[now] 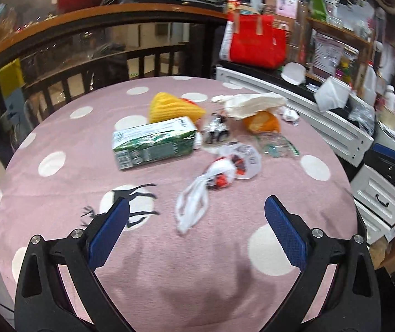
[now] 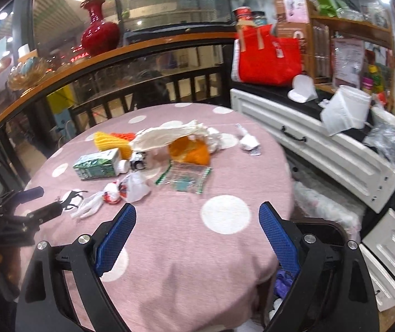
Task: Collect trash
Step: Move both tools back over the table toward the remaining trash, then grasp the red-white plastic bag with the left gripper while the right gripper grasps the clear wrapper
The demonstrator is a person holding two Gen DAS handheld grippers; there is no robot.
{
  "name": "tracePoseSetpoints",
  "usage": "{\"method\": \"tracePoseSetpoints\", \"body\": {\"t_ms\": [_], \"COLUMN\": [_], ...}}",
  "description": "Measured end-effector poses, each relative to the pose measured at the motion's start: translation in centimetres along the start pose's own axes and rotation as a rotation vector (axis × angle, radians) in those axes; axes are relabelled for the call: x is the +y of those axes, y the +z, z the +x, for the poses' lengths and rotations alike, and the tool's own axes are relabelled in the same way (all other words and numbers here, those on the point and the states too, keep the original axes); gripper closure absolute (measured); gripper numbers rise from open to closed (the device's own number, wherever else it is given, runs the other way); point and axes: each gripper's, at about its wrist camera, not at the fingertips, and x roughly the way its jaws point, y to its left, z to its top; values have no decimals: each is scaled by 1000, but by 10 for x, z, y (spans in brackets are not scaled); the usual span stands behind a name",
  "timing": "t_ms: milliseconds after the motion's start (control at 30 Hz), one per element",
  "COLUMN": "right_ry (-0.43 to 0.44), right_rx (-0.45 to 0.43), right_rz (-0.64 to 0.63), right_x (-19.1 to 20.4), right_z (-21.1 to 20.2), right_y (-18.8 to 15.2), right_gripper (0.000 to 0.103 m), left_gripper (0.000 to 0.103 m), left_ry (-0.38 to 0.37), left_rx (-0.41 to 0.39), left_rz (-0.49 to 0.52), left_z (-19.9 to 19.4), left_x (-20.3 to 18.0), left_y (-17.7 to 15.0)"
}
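Note:
Trash lies on a round pink table (image 1: 59, 188) with white dots. A green carton (image 1: 153, 142) lies on its side, also in the right wrist view (image 2: 97, 164). A white plastic bag with red print (image 1: 208, 185) lies just ahead of my open, empty left gripper (image 1: 197, 210). Behind are yellow foam netting (image 1: 172, 106), an orange bag under white paper (image 1: 261, 119), a clear wrapper (image 1: 277, 144) and a crumpled tissue (image 2: 248, 141). My right gripper (image 2: 197, 215) is open and empty over the table's near right part. The left gripper (image 2: 34, 203) shows at the left.
A black bin (image 2: 321, 232) with a purple liner stands right of the table, under the right finger. White drawers (image 2: 321, 144) with a red bag (image 2: 269, 58) and clutter stand at right. A dark railing (image 1: 100, 63) and wooden ledge with a red vase (image 2: 100, 33) are behind.

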Motion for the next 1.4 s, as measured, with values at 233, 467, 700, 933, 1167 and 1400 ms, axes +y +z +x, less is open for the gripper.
{"method": "tracePoseSetpoints", "body": {"t_ms": [233,467,700,933,1167,1400], "right_ry": [46,26,2,14,10,8], "right_rx": [46,70,107,99,138,218], "right_rz": [-21,-31,-29,-90,-174,-181], "right_x": [16,14,3,10,19,23], "right_z": [29,50,69,80,102,135], "right_y": [9,14,17,32,33,34], "right_gripper": [14,14,14,14,14,14], "left_gripper": [9,15,25,58,76,77], "left_ry": [-31,-91,-121,-104,-115,-103], "left_rx": [54,124,189,222,197,126], "left_rz": [-53,36,139,175,165,102], "left_z": [18,58,101,127,121,92], "left_x": [26,7,-21,-31,-31,-20], "left_y": [6,22,32,36,36,38]}}
